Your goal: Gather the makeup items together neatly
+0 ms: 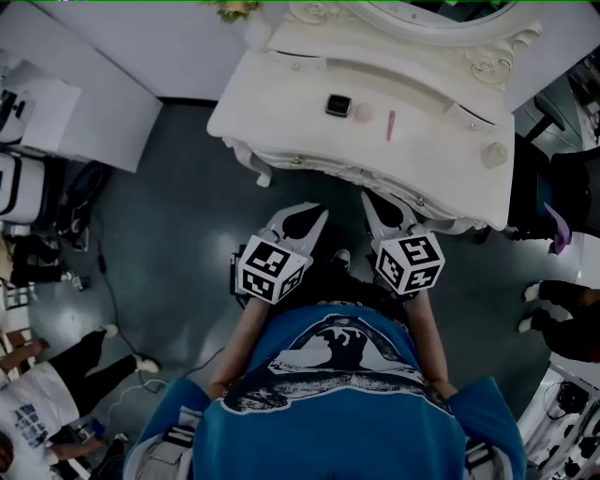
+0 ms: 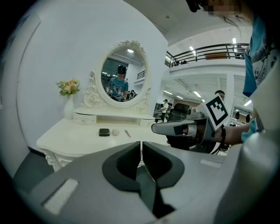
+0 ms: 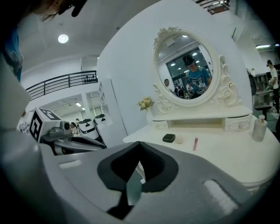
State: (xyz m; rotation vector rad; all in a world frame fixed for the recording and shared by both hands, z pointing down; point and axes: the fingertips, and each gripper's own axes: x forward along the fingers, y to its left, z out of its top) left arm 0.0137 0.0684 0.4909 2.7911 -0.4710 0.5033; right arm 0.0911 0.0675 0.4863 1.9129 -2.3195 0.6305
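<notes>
Jaws pressed together and empty on left gripper and right gripper (both short of the bench). Reaching in closed could send the slim pink lipstick rolling.

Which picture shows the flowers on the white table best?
The left gripper view: the flowers stand whole in their white vase, seen from the side. The right gripper view shows them smaller and farther off. The head view catches only a few at its top edge, from above.
</notes>
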